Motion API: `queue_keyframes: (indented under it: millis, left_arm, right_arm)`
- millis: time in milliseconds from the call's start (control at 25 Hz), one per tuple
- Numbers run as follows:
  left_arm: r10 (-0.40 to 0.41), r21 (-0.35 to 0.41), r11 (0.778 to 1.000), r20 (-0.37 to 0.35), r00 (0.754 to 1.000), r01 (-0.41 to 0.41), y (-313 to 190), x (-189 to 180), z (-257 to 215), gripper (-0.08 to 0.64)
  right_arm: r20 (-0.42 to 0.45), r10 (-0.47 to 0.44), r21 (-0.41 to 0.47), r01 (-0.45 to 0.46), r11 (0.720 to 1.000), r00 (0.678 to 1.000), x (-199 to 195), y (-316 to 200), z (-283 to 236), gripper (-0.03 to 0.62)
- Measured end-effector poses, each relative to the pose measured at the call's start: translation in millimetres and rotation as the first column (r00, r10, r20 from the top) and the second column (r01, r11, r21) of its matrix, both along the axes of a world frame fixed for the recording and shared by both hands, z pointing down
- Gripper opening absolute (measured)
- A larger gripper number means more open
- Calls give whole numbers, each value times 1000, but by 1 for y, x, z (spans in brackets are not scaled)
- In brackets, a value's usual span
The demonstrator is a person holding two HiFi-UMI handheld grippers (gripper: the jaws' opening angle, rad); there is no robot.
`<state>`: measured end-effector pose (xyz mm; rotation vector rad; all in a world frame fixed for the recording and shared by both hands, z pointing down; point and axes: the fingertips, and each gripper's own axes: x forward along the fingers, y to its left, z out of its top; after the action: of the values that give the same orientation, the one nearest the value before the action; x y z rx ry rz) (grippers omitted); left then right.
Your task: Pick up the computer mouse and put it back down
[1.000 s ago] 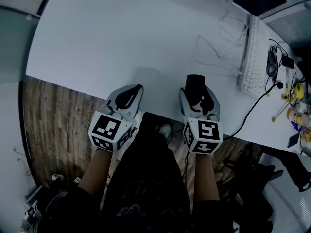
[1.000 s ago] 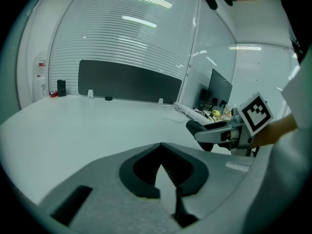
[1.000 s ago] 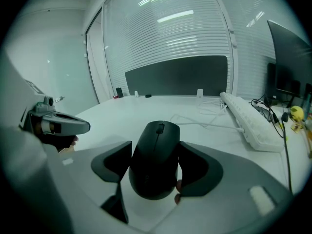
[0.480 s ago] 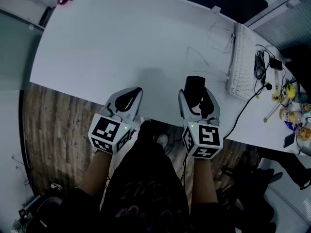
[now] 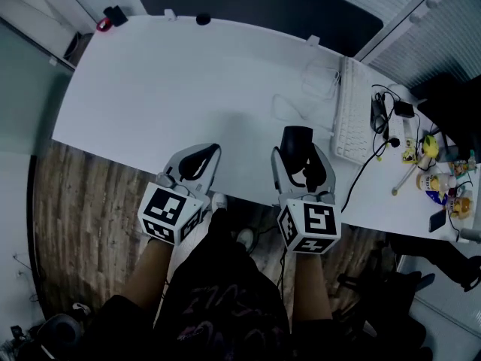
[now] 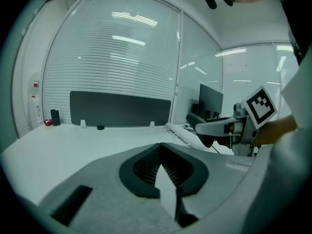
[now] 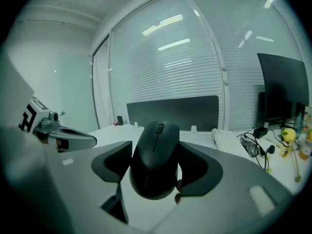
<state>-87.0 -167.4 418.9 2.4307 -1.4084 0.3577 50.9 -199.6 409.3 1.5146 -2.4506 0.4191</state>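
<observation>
A black computer mouse [image 5: 297, 141] hangs above the white table [image 5: 165, 81] near its front edge. My right gripper [image 5: 299, 150] is shut on it, one pad on each side. In the right gripper view the mouse [image 7: 156, 155] fills the gap between the dark pads [image 7: 201, 165], nose pointing away. My left gripper [image 5: 207, 151] floats beside it on the left, shut with nothing in it. Its fingertips meet in the left gripper view [image 6: 161, 144], where the right gripper [image 6: 214, 128] shows at the right, also off the table.
A white keyboard [image 5: 347, 119] lies at the table's right, with a thin white cable [image 5: 297, 100] looping beside it. Past it are dark cables, chargers and small bottles [image 5: 432, 164]. A dark partition [image 5: 255, 6] runs along the far edge. The person's legs are below.
Both grippers have risen off the table, the right one carrying the mouse. The table now looks farther below them. Neither pair of jaws has changed.
</observation>
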Motion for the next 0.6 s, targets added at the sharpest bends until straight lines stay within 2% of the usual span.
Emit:
queue_keyframes:
  millis: [600]
  left_arm:
    - [-9,150,989,-3,1000,10,16,12,-71,2]
  right_arm:
    - [29,-7,148,2,989,1000,13,26,-80,308]
